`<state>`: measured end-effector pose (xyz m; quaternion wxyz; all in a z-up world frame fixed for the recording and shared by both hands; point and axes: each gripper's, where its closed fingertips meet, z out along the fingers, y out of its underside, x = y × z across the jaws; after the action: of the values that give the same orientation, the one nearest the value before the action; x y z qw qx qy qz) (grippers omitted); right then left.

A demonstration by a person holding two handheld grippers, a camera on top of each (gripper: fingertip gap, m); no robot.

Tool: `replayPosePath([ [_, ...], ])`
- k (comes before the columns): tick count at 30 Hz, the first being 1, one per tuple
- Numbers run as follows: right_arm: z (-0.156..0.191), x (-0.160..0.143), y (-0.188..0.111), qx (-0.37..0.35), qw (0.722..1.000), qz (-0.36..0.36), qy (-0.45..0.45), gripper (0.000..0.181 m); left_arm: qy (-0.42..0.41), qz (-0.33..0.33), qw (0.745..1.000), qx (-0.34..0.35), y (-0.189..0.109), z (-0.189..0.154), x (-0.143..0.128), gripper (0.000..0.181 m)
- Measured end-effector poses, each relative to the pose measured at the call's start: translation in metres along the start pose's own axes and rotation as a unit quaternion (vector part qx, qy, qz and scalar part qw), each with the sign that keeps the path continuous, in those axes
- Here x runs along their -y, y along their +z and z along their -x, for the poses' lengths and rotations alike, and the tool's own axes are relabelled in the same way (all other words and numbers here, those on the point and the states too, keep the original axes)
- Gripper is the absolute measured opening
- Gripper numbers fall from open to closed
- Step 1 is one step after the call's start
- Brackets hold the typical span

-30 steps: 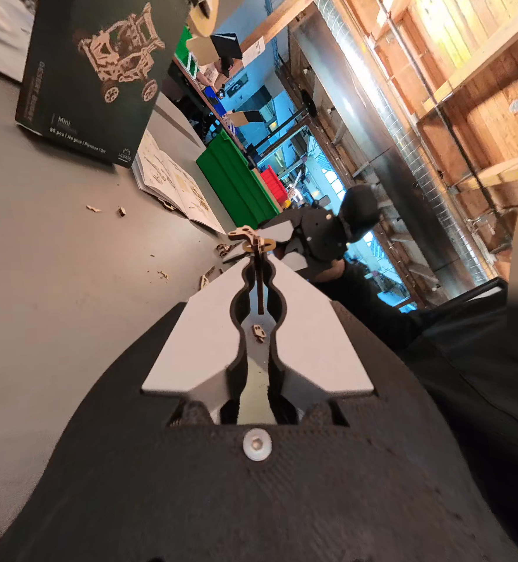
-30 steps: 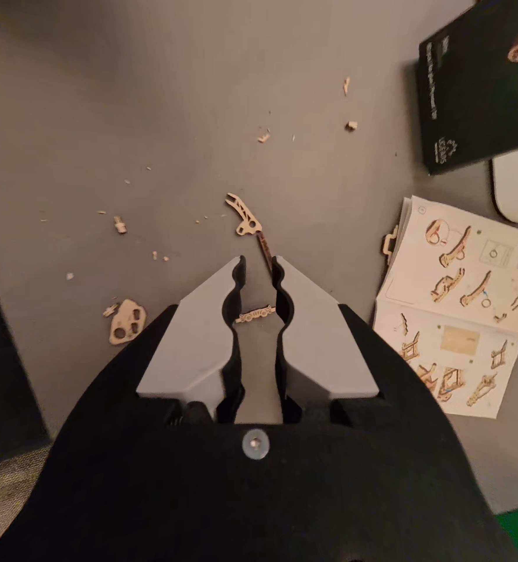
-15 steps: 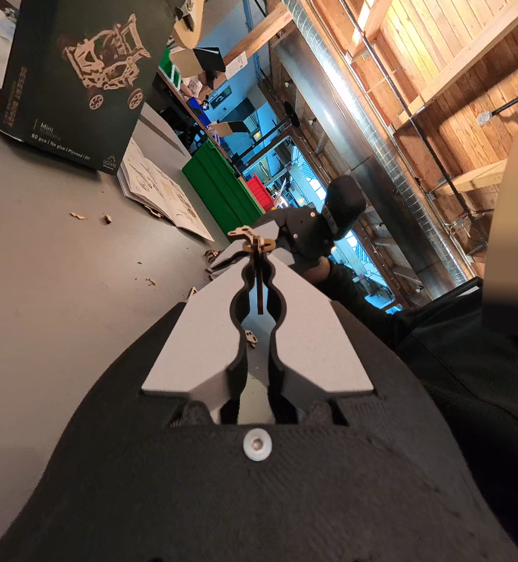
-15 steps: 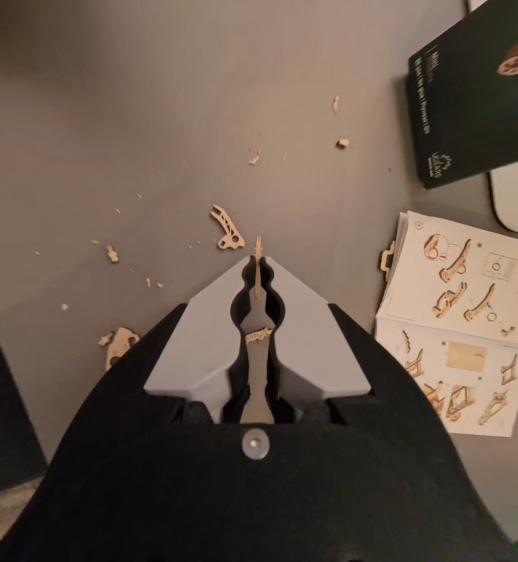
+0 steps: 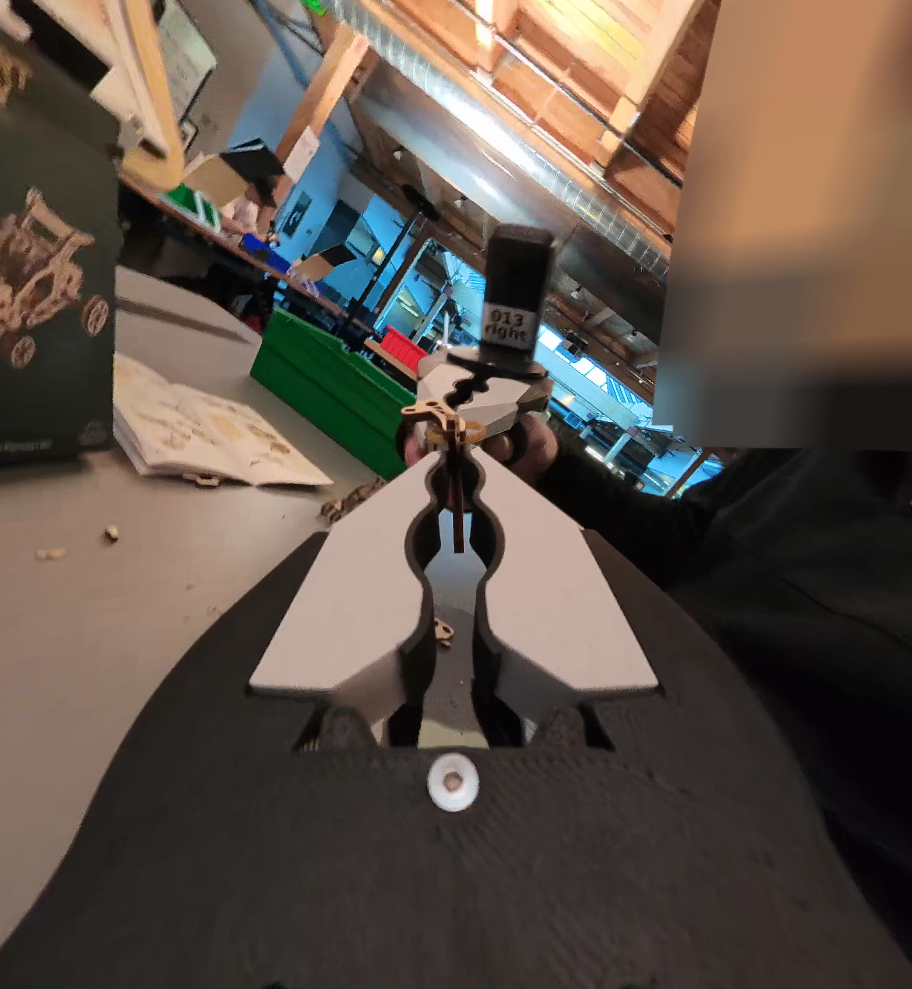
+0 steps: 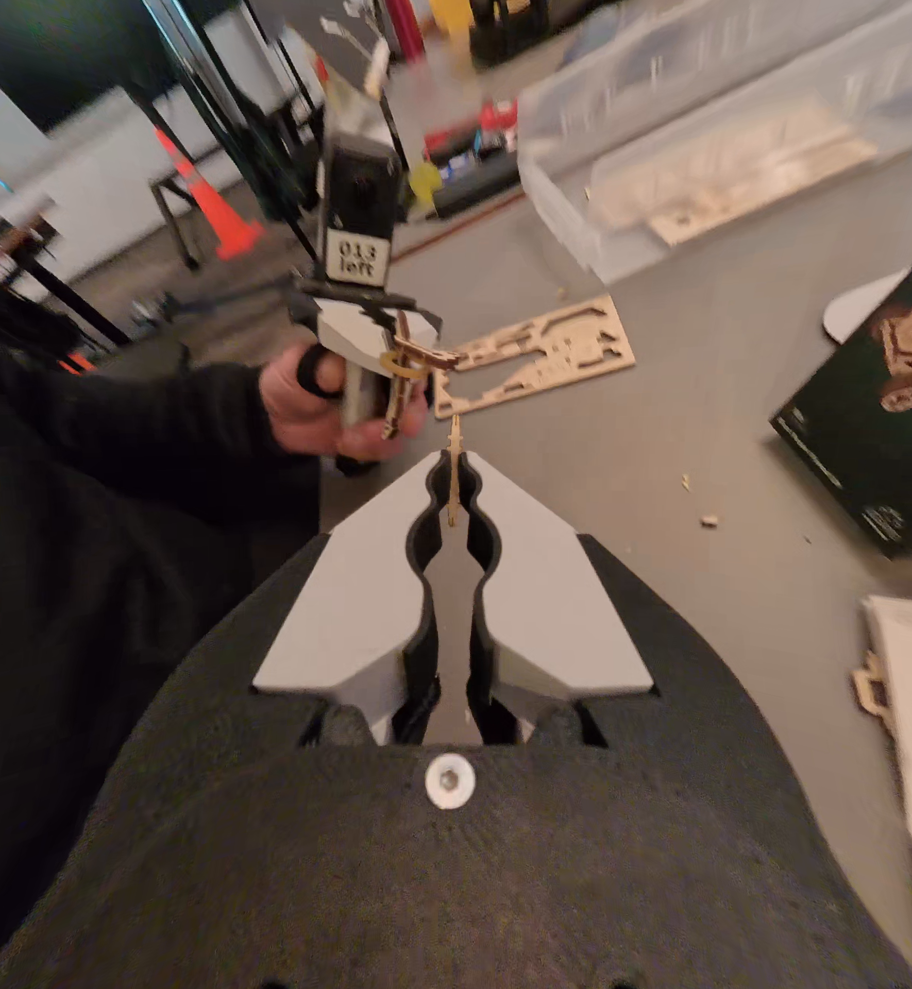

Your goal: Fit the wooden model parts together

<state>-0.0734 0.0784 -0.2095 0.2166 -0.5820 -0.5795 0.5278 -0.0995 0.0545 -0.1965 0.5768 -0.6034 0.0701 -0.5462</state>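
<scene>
Left tool (image 5: 451,455) pinches a ringed wooden assembly (image 5: 438,423); right tool (image 6: 454,455) pinches a thin notched strip (image 6: 454,471).

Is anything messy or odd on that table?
Only small mess: pale wood crumbs lie scattered on the grey table near the dark box, likely punch-out scraps. Nothing looks broken or spilled.

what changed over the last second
The right hand-held gripper closed on a thin wooden strip that lay on the table, lifted it and swung up to face the left hand-held gripper. The left one stayed shut on its small wooden assembly throughout. The box and booklet stayed put.
</scene>
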Motion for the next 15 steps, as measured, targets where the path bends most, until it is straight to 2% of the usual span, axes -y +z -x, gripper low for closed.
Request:
replayPosePath([
  [6, 0.020, 0.027, -0.004, 0.064, 0.993, -0.099, 0.023, 0.000, 0.023, -0.002, 0.998, -0.056, 0.010, -0.016, 0.008, 0.000],
  [13, 0.020, 0.027, -0.001, 0.073, 0.992, -0.101, 0.025, 0.000, -0.021, -0.054, 0.994, -0.092, 0.009, -0.017, 0.017, 0.001],
  [15, 0.019, 0.025, -0.001, 0.075, 0.992, -0.100, 0.033, 0.000, -0.028, -0.052, 0.993, -0.098, 0.011, -0.018, 0.015, 0.001],
])
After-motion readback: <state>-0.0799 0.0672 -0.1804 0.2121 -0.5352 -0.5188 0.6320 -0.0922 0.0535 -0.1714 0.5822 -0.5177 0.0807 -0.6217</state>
